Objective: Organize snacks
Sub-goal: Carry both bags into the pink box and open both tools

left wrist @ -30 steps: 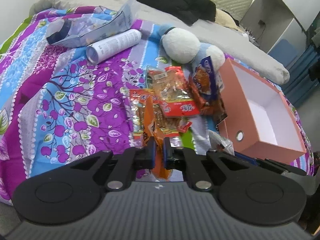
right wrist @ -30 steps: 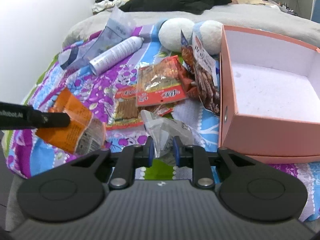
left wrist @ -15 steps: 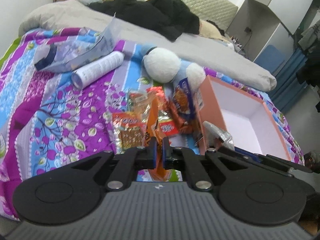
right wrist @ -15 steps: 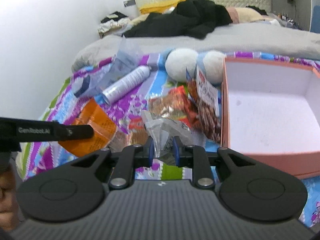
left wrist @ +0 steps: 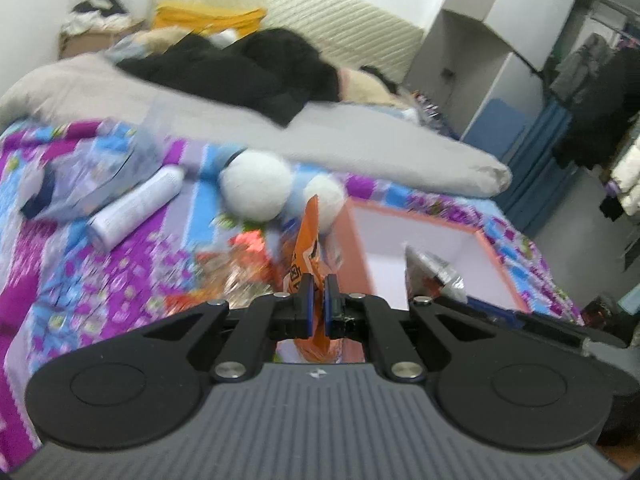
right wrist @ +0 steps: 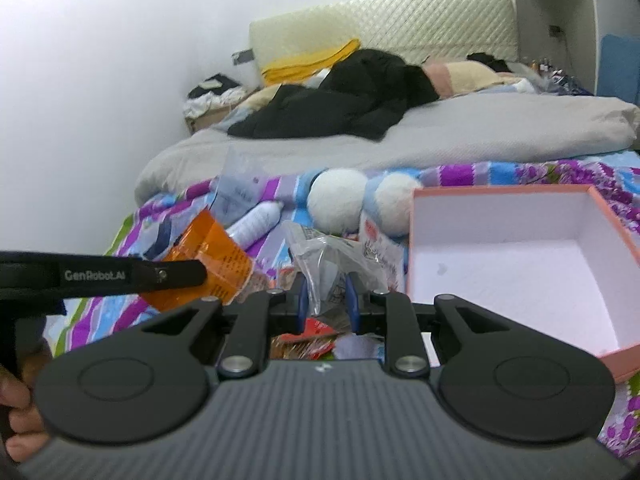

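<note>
Packets had been lifted off the bed since a second before: orange foil packet (left wrist: 307, 248) clenched in left claw (left wrist: 316, 304), clear crinkled plastic bag (right wrist: 326, 264) in right claw (right wrist: 325, 304), near the pink cardboard box (right wrist: 516, 194) at frame right.

A white spray can (right wrist: 256, 222) lies at ten o'clock of the plush toy (right wrist: 338, 200). Black clothing (right wrist: 344, 96) sits at twelve on the grey duvet (right wrist: 480, 132)

Both grippers clamped, held above the bed

The black left gripper (left wrist: 316, 298) pinches an orange foil snack packet (left wrist: 307, 240); the black right gripper (right wrist: 325, 300) grips a clear crinkled plastic snack bag (right wrist: 328, 264).
</note>
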`<state>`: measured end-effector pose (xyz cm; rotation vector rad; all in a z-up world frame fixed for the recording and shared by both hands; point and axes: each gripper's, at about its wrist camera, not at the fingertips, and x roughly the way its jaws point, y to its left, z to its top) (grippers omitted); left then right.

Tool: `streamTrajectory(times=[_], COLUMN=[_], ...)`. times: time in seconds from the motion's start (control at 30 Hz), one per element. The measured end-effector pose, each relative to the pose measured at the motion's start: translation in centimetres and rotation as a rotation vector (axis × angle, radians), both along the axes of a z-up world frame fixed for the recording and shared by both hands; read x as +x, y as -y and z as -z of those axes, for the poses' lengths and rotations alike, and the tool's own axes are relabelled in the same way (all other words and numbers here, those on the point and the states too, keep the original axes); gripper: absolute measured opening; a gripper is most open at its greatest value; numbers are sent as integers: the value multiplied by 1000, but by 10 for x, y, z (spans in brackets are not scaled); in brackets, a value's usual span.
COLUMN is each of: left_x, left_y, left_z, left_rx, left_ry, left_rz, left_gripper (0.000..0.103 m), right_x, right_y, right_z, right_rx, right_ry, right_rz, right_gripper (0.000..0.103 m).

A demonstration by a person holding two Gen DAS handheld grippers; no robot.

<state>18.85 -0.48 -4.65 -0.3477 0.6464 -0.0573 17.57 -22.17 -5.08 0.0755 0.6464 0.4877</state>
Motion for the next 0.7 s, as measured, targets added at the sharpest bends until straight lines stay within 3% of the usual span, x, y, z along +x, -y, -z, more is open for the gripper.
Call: streamTrajectory(times=[0.2, 0.37, 0.5, 0.7], left_x=[26, 50, 76, 126], left_y=[33, 67, 94, 127], left_z=[-37, -46, -35, 9], left_rx=[3, -4, -14, -23], left_ry=[84, 103, 75, -14], left_rz=[83, 147, 195, 254], left_gripper=[6, 6, 6, 6], right_x=[9, 21, 34, 66], right_y=[24, 52, 75, 106], right_z=[-22, -27, -18, 14], right_rx=[-6, -9, -24, -37], right_ry=[58, 67, 43, -34], right_rz=[57, 122, 166, 233], right_gripper=[23, 23, 23, 23])
